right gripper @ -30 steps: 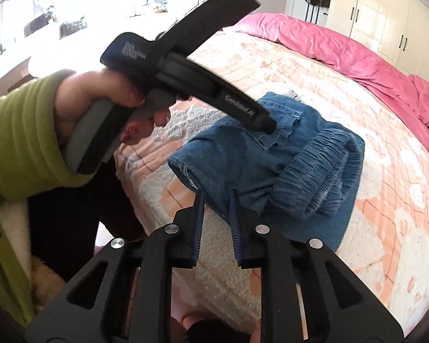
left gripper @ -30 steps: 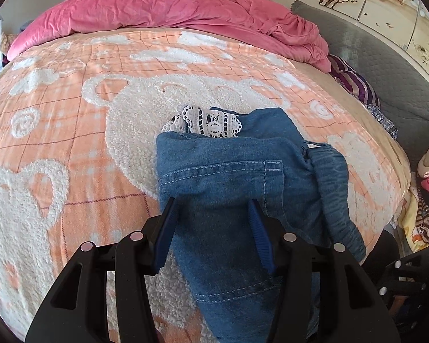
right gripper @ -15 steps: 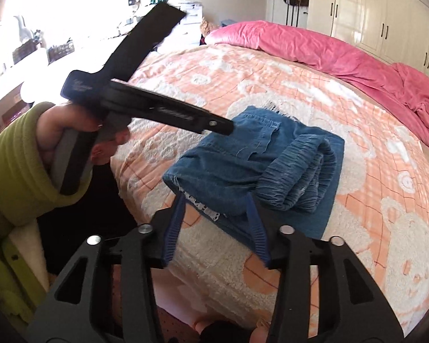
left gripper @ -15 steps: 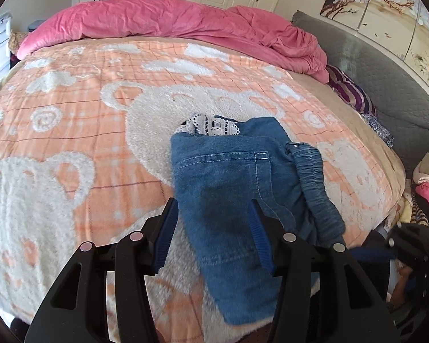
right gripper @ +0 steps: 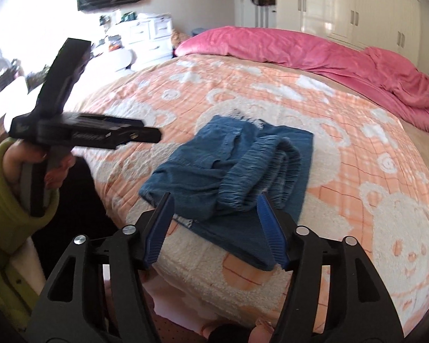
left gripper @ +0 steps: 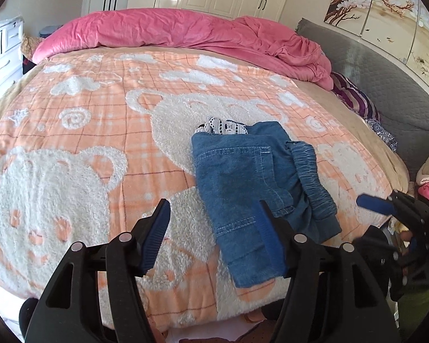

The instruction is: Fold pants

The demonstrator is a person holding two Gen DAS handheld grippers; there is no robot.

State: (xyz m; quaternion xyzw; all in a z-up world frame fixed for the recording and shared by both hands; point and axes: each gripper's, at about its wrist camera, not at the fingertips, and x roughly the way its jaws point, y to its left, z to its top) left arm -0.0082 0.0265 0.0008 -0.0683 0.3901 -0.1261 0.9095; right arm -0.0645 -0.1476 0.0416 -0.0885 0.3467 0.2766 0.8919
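Now the folded denim pants [left gripper: 251, 177] are left lying on the bear-patterned blanket [left gripper: 80, 131]; both left gripper [left gripper: 211, 228] and right gripper [right gripper: 214, 225] are being opened, nothing pinched.

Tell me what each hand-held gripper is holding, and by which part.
Nothing. Both the left hand-held gripper and right hand-held gripper are opening, clear of the folded denim pants.

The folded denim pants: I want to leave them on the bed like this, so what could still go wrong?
The denim pants lie near the bed's front edge, so a nudge might slide them off. The bulky elastic waistband sits loosely on top and could unroll. Both the left hand-held gripper and the right hand-held gripper are opening, gripping no cloth, yet could snag it.
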